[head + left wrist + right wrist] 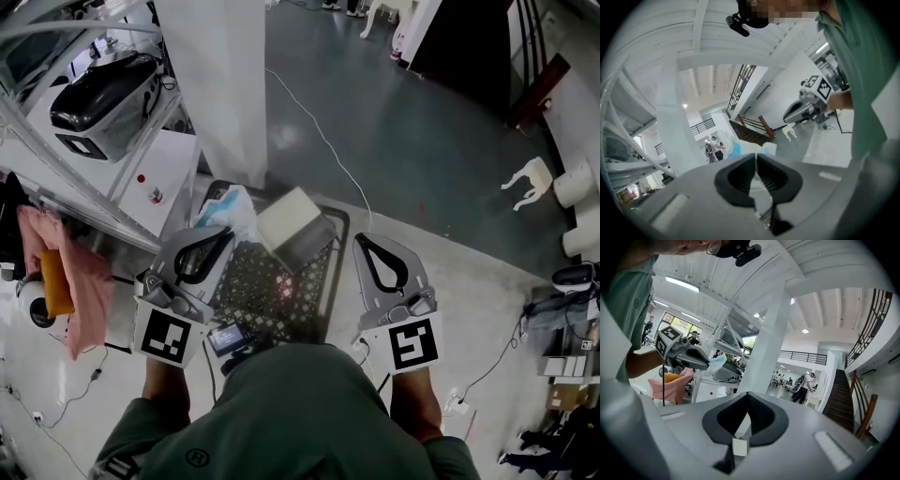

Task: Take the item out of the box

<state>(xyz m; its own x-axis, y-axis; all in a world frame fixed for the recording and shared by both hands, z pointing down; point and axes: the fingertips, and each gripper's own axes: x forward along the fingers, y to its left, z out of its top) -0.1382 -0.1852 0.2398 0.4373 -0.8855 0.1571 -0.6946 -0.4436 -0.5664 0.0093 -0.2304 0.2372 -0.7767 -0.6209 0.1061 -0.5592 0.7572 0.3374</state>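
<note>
at the far left a white shelf carries a glossy black housing, and a pink cloth hangs below it. the left gripper points almost level over the near left corner of a black mesh crate on the floor. its jaws are drawn in to a thin slit on the edge of a light blue plastic bag, which stands up at the crate's far left corner. its marker cube bears only a black and white square pattern, no letters. a small device with a bluish screen sits at the crate's near edge, its display too small to read. the white box rests at the middle of the crate's far edge, just beside the bag. a round logo on the person's green shirt is too small to read. the right gripper is held past the crate's right edge, jaws together with nothing between them, its marker cube patterned likewise.
</note>
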